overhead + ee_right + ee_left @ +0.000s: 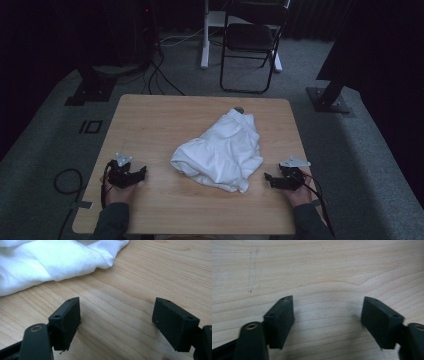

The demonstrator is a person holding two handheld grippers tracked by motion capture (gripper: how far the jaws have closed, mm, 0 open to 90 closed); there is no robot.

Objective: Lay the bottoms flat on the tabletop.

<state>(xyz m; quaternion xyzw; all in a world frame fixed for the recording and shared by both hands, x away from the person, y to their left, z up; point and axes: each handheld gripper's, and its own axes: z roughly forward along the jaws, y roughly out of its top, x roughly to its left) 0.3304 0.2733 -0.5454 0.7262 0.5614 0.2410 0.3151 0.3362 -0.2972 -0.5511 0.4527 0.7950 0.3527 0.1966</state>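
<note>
Two grippers: both rest at the near edge of the table, one at each side of the cloth, each in one of the person's hands.
Table (pixel 150 115): light wood, square with rounded corners; grain lines plain in both gripper views.
White cloth (pixel 222 152): crumpled in a loose heap at the middle of the table, slightly right of centre; its narrow end reaches toward the far edge, its wide end lies toward the near side.
Left gripper (pixel 142 172): near left part of the table, pointing right toward the cloth; jaws spread wide with nothing between them; well apart from the cloth.
Left gripper view: the left gripper (pixel 327 315) has bare wood between its black jaws.
Right gripper (pixel 268 179): near right part of the table, pointing left toward the cloth; jaws released, wide apart and empty; near the cloth's near right corner, not touching it.
Right gripper view: the right gripper (pixel 116 317) looks over bare wood; the white cloth (pixel 50 262) lies just beyond the jaws, at the upper left.
Small round object (pixel 239 109): at the far tip of the cloth; too dim to identify.
Folding chair (pixel 252 37): black, on the grey carpet beyond the far edge of the table.
Cables (pixel 160 75): dark, on the floor at far left.
</note>
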